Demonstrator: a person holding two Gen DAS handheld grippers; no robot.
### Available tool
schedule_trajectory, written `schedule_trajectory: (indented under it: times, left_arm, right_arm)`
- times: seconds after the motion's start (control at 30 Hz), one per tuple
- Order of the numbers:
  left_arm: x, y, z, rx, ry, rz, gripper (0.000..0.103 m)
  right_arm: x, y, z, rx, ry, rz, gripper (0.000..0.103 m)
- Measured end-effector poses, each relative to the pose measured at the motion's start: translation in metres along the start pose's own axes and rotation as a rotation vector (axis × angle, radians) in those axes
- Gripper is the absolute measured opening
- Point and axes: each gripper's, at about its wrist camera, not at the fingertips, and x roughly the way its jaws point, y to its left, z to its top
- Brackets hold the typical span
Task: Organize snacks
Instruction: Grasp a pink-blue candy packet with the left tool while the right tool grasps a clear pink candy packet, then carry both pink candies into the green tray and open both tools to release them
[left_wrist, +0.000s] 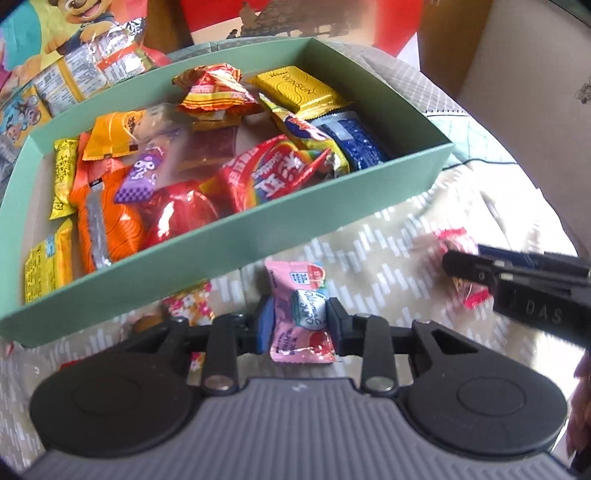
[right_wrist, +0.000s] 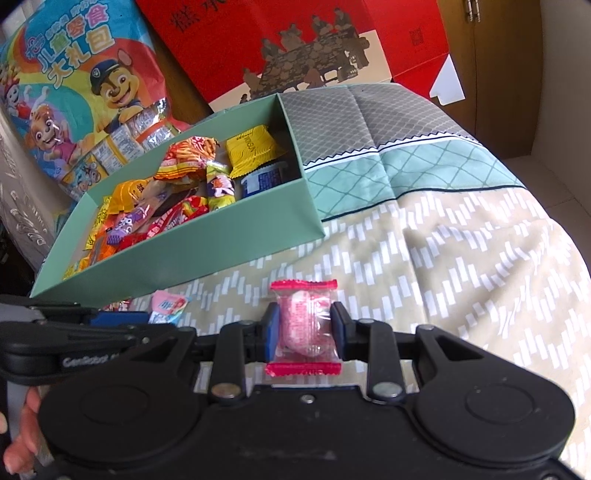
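Observation:
A green box (left_wrist: 295, 206) holding several bright snack packets lies on a patterned cloth. In front of its near wall my left gripper (left_wrist: 300, 317) is shut on a pink candy packet (left_wrist: 295, 275), pads pressing both sides. In the right wrist view my right gripper (right_wrist: 304, 328) is shut on a clear candy packet with red ends (right_wrist: 303, 286), a little off the green box (right_wrist: 221, 251). The right gripper (left_wrist: 465, 269) also shows at the right edge of the left wrist view, the candy in its tips.
A floral-wrapped candy (left_wrist: 192, 306) lies by the box's near wall. A cartoon snack bag (right_wrist: 85, 85) and a red gift box (right_wrist: 295, 48) stand behind the box. Beige patterned cloth (right_wrist: 443, 258) spreads to the right, with a wooden cabinet (right_wrist: 498, 74) beyond.

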Motion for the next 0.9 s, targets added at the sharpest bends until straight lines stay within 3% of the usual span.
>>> schedule_trajectory:
  times: [0.17, 0.37, 0.67, 0.9]
  left_arm:
    - [-0.005, 0.003, -0.006, 0.019, 0.000, 0.013, 0.030]
    - [-0.022, 0.007, -0.007, 0.022, -0.020, -0.047, 0.028]
    - [-0.068, 0.029, 0.005, -0.048, -0.140, -0.110, 0.028]
    - [-0.086, 0.064, 0.032, -0.080, -0.234, -0.070, 0.028]
  right_arm:
    - [-0.001, 0.006, -0.002, -0.021, -0.007, -0.019, 0.029]
    - [-0.007, 0.010, 0.006, -0.010, 0.016, 0.004, 0.028]
    - [-0.030, 0.025, 0.040, -0.006, -0.041, 0.048, 0.029]
    - [-0.025, 0.056, 0.079, -0.028, -0.052, 0.118, 0.028]
